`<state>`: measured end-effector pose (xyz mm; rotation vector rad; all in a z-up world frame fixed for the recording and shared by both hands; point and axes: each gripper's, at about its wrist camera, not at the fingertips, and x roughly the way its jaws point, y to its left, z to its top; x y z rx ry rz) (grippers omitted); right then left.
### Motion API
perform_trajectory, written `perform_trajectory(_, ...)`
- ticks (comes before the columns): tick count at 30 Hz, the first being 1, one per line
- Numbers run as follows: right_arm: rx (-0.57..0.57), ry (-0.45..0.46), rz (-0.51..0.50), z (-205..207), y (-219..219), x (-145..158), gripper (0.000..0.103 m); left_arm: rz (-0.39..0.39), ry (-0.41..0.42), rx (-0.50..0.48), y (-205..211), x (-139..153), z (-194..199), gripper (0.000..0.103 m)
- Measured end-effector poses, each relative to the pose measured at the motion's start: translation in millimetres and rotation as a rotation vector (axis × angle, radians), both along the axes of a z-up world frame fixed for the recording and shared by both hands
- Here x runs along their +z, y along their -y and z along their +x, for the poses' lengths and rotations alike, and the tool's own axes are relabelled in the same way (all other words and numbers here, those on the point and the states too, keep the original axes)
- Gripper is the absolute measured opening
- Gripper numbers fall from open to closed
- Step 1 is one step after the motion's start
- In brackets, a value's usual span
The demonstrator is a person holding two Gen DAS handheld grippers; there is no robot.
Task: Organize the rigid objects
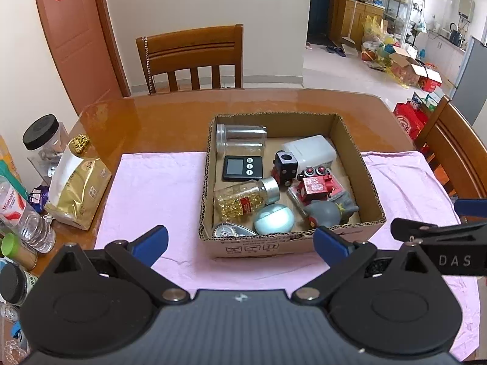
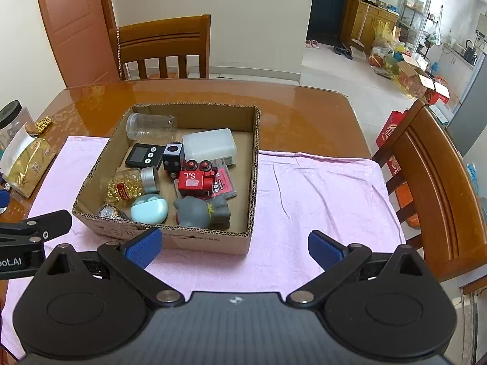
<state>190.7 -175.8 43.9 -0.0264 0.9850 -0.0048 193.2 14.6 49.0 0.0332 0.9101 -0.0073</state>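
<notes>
Left wrist view: left gripper point(image 1: 240, 238) spread wide, nothing between pads, poised short of cardboard box point(image 1: 347, 140) near wall. Right gripper point(image 2: 234, 248) same: fully open, empty, over pink cloth point(image 2: 319, 188).

Rigid objects all inside box, likely gathered there: clear jar point(image 1: 242, 137) lying on side at back, timer point(image 1: 242, 168), pill bottle point(image 1: 246, 199), red toy train point(image 1: 316, 185), grey figure point(image 1: 328, 211), mint case point(image 1: 274, 219).

Box walls hem items; entry from above only. Cloth either side of box bare. Worktop point(image 2: 304, 115) left edge crowded, gold bag point(image 1: 77, 191) there.
</notes>
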Motion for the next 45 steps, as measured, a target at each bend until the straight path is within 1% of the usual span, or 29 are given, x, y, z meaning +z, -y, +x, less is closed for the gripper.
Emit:
perform_trajectory(4, 0.003, 0.003, 0.003, -1.7, -2.8, 0.8, 0.103, 0.012, 0.0, 0.003, 0.1, 1.1, -0.9, 0.101)
perform_trajectory(18, -0.01, 0.011, 0.006, -0.9, -5.1, 3.7, 0.103, 0.018, 0.008, 0.004, 0.1, 7.3, -1.0, 0.101)
perform_trajectory(25, -0.015, 0.016, -0.001, -1.2, -5.0, 5.1, 0.103, 0.017, -0.002, 0.005, 0.7, 7.8, 0.6, 0.101)
perform_trajectory(45, -0.017, 0.016, -0.002, -1.3, -5.7, 8.4, 0.103, 0.023, 0.001, 0.005, 2.4, 7.6, 0.1, 0.101)
